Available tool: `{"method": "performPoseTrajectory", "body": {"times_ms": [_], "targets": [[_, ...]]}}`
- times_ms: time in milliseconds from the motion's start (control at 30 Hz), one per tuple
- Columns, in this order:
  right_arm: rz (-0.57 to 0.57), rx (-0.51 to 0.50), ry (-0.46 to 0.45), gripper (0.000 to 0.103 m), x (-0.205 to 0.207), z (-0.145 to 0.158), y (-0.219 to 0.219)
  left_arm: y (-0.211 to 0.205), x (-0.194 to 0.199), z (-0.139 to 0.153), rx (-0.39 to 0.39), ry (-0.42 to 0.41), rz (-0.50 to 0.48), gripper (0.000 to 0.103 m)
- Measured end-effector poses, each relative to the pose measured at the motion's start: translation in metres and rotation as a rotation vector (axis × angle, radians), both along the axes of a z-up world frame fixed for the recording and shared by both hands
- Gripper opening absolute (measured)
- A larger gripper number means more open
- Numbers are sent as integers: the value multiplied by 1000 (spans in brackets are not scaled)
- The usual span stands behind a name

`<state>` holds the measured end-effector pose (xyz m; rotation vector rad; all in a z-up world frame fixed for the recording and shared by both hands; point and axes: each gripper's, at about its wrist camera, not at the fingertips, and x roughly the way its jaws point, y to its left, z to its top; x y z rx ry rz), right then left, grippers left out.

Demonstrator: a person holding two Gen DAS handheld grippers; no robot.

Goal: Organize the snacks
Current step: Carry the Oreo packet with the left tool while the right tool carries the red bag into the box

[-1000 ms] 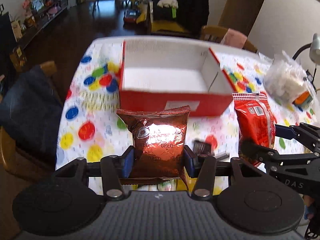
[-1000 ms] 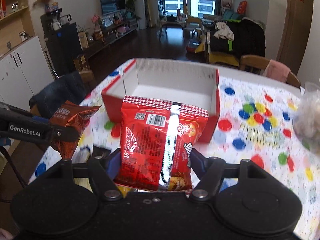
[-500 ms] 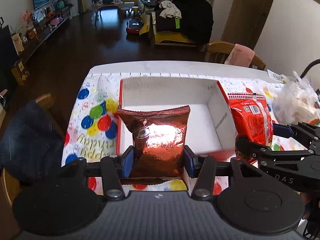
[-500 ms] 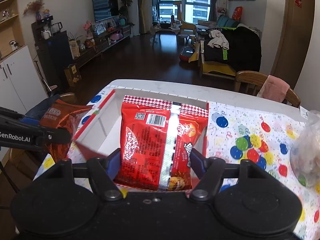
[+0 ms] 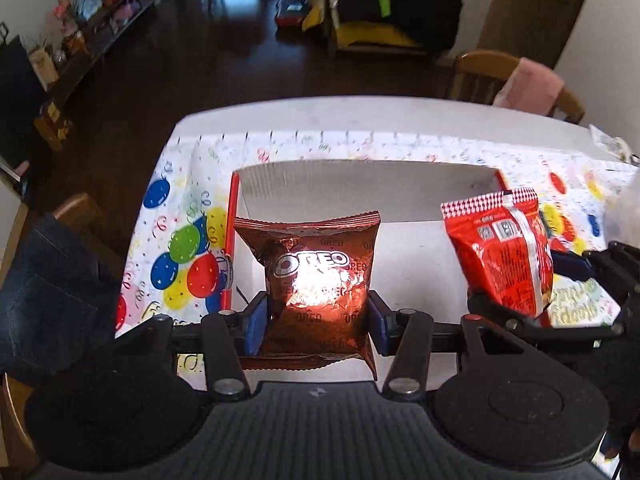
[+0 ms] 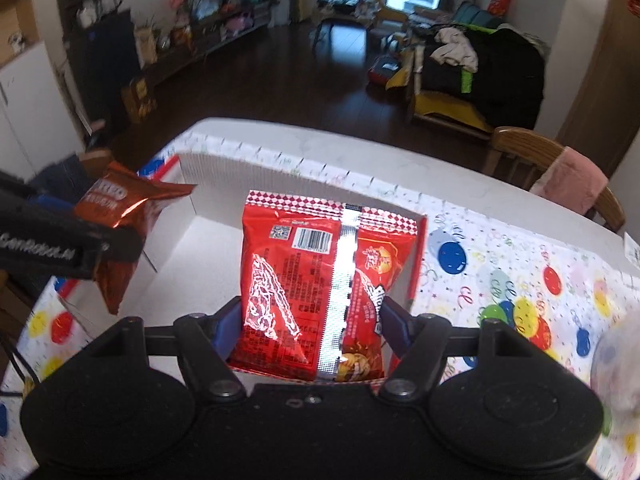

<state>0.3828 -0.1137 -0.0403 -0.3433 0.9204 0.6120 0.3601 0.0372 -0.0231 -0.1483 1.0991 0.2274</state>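
My left gripper (image 5: 316,326) is shut on a brown Oreo bag (image 5: 316,264) and holds it upright over the left part of an open red box with a white inside (image 5: 408,240). My right gripper (image 6: 310,326) is shut on a red snack bag (image 6: 316,280) and holds it upright over the right part of the same box (image 6: 200,248). The red bag also shows in the left wrist view (image 5: 504,252), and the Oreo bag in the right wrist view (image 6: 120,224). The box floor under the bags is bare.
The box stands on a white table with a balloon-print cloth (image 5: 180,248). A clear plastic bag (image 6: 616,364) lies at the right. Wooden chairs stand at the far right (image 6: 560,172) and at the left, with dark cloth on it (image 5: 48,292).
Both grippers have moved forward and up with their bags, from in front of the box to over its open top. The view tilts down into the box.
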Motion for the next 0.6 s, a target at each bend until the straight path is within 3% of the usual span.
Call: {"method": "performPoseTrajectory", "body": {"times_ms": [300, 600], "targets": [[104, -126, 72, 70, 19, -43, 37, 1, 40, -43, 24, 128, 22, 50], [148, -170, 148, 70, 37, -73, 45, 0, 60, -76, 34, 228, -5, 50]]}}
